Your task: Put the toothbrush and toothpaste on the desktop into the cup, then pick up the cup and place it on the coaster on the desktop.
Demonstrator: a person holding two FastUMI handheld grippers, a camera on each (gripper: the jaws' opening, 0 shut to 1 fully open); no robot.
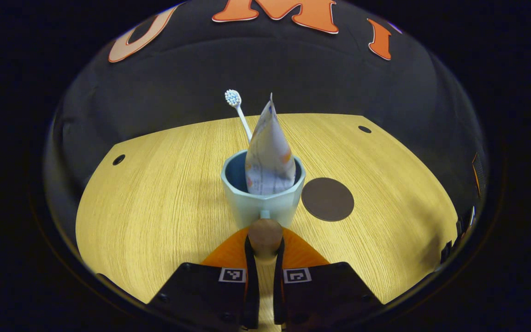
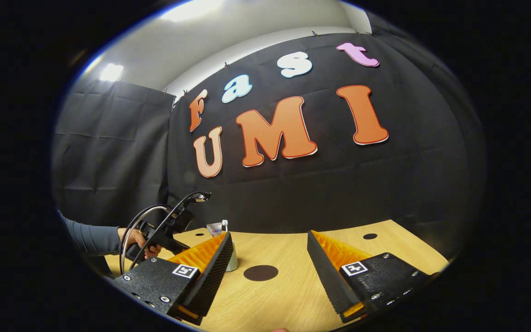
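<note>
Gripping the cup's handle point(image 1: 265, 234), your left claw point(image 1: 265, 246) has both fingers pinched tight on that rounded brown knob. Straight ahead of the claw sits the pale cup point(image 1: 263, 196) on the tabletop point(image 1: 155, 198), with the toothpaste point(image 1: 269, 154) standing tall inside it, crimped end up. Tucked behind the tube, the toothbrush point(image 1: 238, 110) leans away to the left, bristle head up. Just right of the cup, flat on the wood, lies the dark round coaster point(image 1: 327, 199), close but not touching. Your right claw point(image 2: 268, 263) hangs wide open over the tabletop, nothing between its fingers, and the coaster point(image 2: 261, 272) shows between them, farther off. Beyond its left finger, a hand point(image 2: 143, 244) holds the other device.
</note>
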